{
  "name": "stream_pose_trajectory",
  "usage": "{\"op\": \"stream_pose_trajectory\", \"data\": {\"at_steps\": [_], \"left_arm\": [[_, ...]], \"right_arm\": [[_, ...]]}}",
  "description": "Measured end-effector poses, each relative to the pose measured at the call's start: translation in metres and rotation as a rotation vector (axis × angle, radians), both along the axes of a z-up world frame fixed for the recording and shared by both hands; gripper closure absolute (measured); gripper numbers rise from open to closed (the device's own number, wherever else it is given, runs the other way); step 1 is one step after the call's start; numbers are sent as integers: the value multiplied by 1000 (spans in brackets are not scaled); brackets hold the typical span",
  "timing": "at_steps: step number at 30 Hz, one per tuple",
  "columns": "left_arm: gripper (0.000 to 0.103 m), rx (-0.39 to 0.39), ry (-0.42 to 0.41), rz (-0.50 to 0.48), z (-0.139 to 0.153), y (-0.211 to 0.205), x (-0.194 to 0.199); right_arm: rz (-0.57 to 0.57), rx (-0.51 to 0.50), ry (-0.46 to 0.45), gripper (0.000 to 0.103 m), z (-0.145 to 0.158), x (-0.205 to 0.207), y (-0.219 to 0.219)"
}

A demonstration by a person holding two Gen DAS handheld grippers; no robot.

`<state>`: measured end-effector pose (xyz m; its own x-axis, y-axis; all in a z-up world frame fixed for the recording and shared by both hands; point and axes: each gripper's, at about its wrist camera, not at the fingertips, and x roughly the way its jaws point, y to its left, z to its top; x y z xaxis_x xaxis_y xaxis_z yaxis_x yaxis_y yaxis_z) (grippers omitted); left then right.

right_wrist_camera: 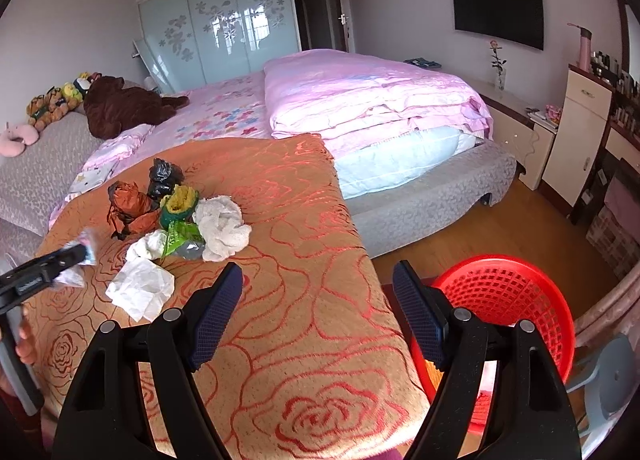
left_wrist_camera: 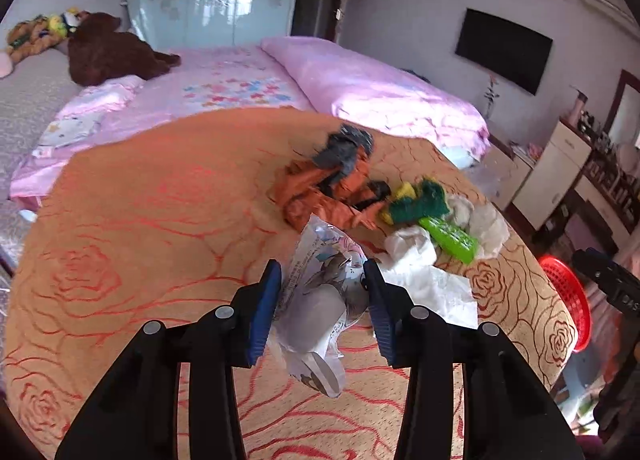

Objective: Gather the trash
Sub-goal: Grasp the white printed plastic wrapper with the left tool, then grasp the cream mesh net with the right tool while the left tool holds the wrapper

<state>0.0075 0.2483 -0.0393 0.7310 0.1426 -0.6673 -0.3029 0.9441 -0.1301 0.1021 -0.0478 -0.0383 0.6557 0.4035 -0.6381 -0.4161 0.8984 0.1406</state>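
My left gripper [left_wrist_camera: 322, 266] is shut on a crumpled printed wrapper [left_wrist_camera: 320, 300], which hangs between the blue pads just above the orange rose-patterned table cover [left_wrist_camera: 140, 220]. Beyond it lies the trash pile: an orange bag [left_wrist_camera: 320, 192], a dark bag [left_wrist_camera: 348, 144], a green-yellow sponge [left_wrist_camera: 416, 200], a green packet [left_wrist_camera: 452, 236] and white tissues [left_wrist_camera: 428, 284]. My right gripper [right_wrist_camera: 318, 276] stands open and empty over the table's right edge. From the right wrist view the left gripper [right_wrist_camera: 76, 256] and its wrapper [right_wrist_camera: 89, 242] show at far left, near the pile [right_wrist_camera: 180, 212].
A red mesh basket [right_wrist_camera: 504, 300] sits off the table's right edge, low beside it, also visible as the red basket [left_wrist_camera: 568, 300]. A bed with a pink quilt [right_wrist_camera: 360, 100] lies behind the table. A pale stool [right_wrist_camera: 608, 380] and a dresser [right_wrist_camera: 580, 120] stand at right.
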Motion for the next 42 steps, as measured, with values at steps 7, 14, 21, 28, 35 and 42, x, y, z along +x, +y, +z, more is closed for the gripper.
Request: {"op": "stream_pose_trajectory", "data": {"at_steps": [7, 14, 21, 28, 35, 42], "left_arm": [[62, 40, -34, 69, 13, -5, -16], [62, 48, -46, 64, 16, -10, -25], [62, 61, -43, 59, 15, -10, -26], [62, 53, -35, 84, 12, 0, -26], [62, 53, -39, 98, 12, 1, -28], [62, 58, -48, 97, 15, -4, -29]], "right_arm": [[62, -11, -1, 28, 1, 19, 37], [134, -29, -4, 28, 1, 36, 80], [186, -71, 64, 40, -15, 56, 117], [205, -96, 112, 63, -32, 61, 128], [182, -79, 75, 69, -22, 49, 116], [158, -65, 19, 69, -7, 29, 91]]}}
